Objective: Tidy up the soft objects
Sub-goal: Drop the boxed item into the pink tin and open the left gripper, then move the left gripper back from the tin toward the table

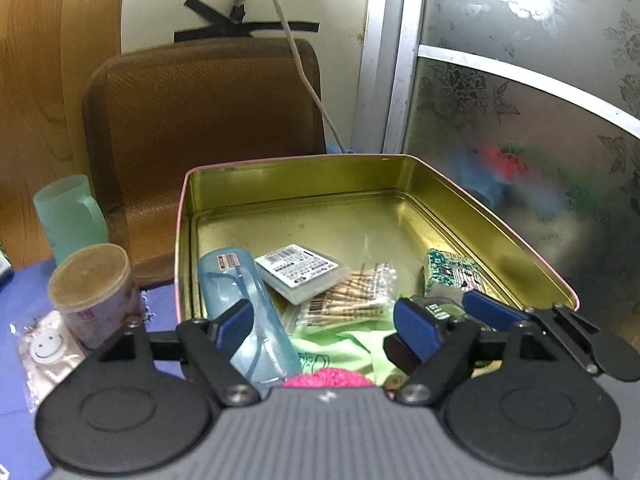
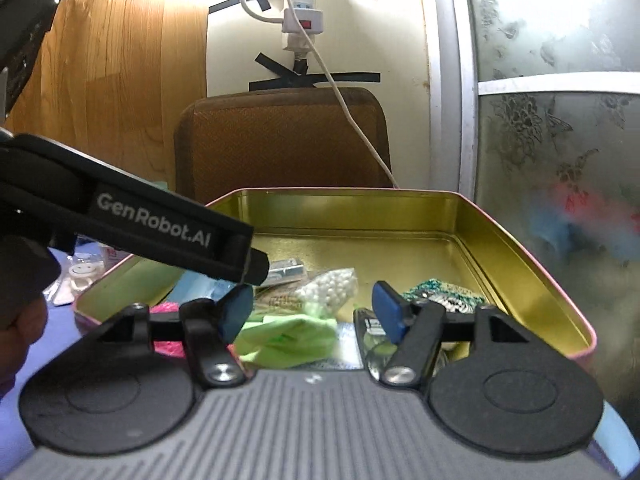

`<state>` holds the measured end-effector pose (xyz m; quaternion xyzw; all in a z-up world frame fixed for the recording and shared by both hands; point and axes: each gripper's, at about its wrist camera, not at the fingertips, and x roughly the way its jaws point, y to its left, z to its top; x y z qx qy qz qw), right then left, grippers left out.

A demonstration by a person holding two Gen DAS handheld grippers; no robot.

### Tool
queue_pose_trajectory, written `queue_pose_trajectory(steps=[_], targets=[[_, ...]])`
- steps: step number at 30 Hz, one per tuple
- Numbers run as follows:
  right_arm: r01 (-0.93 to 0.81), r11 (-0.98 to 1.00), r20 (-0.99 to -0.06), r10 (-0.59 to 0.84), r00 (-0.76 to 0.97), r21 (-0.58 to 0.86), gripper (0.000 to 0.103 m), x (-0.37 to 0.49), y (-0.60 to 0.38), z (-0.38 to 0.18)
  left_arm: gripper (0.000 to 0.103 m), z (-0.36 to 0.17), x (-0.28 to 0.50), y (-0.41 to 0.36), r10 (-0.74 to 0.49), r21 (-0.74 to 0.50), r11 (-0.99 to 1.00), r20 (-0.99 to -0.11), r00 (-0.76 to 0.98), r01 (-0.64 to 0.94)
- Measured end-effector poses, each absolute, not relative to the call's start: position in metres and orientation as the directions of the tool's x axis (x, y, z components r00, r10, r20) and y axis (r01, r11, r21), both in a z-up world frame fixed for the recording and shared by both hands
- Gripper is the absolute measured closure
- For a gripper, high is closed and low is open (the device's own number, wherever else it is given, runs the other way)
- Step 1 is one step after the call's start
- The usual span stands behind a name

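Grippers, two, hand-held, both over the near end of an open tin.

Left gripper (image 1: 324, 322): blue-padded fingers apart, nothing between them; poised above a clear blue case (image 1: 244, 304) and a light green cloth (image 1: 340, 350). Its arm, marked "GenRobot.AI", crosses the left of the right wrist view.

Right gripper (image 2: 312, 312): fingers apart, nothing clamped; hovering over the green cloth (image 2: 288, 336). Its fingers show at the right of the left wrist view.

Tin (image 1: 500, 216): rectangular, gold inside, pink rim, far half bare. Contents, all crowded at the near end:
- green cloth, crumpled, near centre;
- pink knitted item (image 1: 324, 378), at the near edge, mostly hidden by the left gripper body;
- pack of cotton swabs (image 1: 352, 296), lying partly under a small clear labelled box (image 1: 300, 272);
- green-and-white patterned item (image 1: 452, 272), right side.

Outside the tin, left, on a blue tablecloth (image 1: 24, 280): lidded round tub (image 1: 92, 284), pale green cup (image 1: 70, 216), packet with a smiley face (image 1: 48, 346).

Behind: brown cushion (image 1: 208, 128) upright against the wall.
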<state>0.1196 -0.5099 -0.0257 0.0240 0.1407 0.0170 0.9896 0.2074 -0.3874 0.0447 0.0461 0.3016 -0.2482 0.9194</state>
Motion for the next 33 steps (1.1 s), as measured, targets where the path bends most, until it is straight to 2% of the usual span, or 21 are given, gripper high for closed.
queue_pose_trajectory(steps=[7,16,33], targets=[[-0.001,0.997,-0.240,0.020,0.971,0.077,0.035,0.104,-0.508,-0.018,0.023,0.056,0.178,-0.375,-0.370,0.033,0.888,-0.539,0.756,0.458],[0.000,0.984,-0.240,0.044,0.970,0.179,0.036,0.092,-0.506,-0.011,0.020,0.059,0.145,-0.331,-0.268,0.116,0.921,-0.503,0.822,0.372],[-0.172,0.981,-0.241,0.188,0.952,0.087,0.036,0.080,-0.417,0.005,0.018,0.034,0.129,-0.224,-0.120,0.093,0.977,-0.516,0.848,0.194]])
